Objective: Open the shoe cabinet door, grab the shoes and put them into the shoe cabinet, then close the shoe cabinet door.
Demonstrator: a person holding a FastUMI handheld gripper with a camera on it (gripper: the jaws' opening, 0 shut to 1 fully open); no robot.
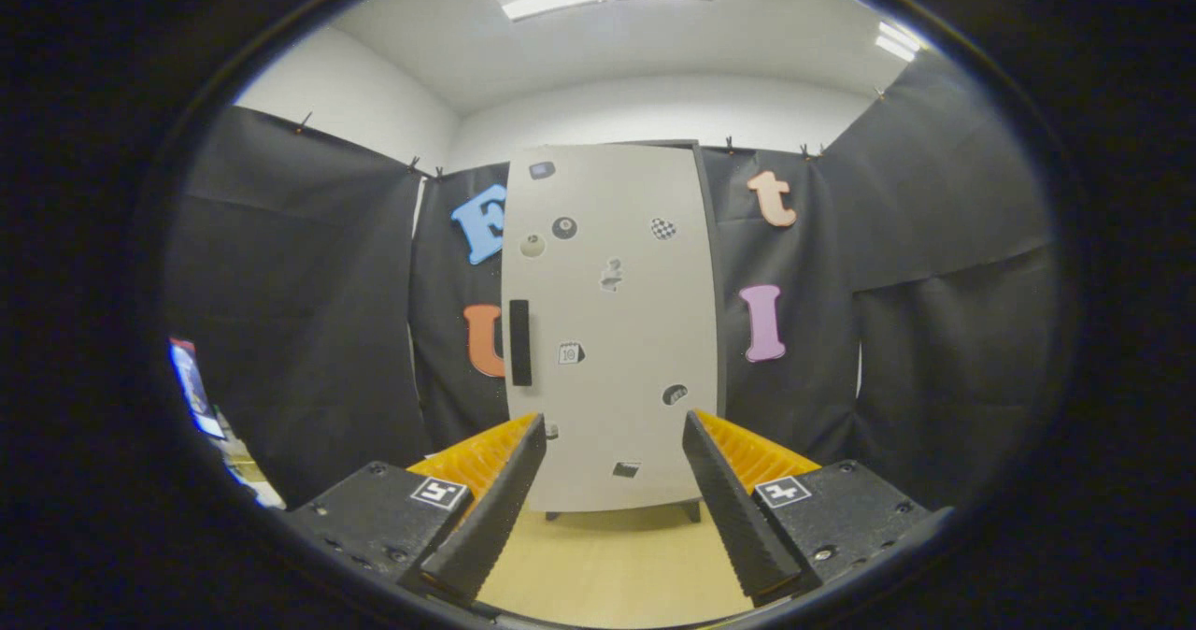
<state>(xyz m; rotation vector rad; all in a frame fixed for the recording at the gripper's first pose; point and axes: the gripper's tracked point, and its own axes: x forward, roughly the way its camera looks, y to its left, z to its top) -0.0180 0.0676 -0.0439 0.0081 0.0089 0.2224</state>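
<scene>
A tall white shoe cabinet point(612, 331) stands straight ahead against the black cloth wall, its door shut. A black vertical handle point(519, 342) sits on the door's left side, and several small stickers dot the door. The cabinet rests on short dark legs above a light wooden floor point(607, 565). My gripper point(612, 443) is open, held well short of the cabinet, with nothing between its fingers; the lower part of the door shows in the gap between them.
Black cloth walls close in on the left, right and behind the cabinet. Some colourful items point(201, 392) lie low at the far left. Light wooden floor stretches from the fingers to the cabinet's feet.
</scene>
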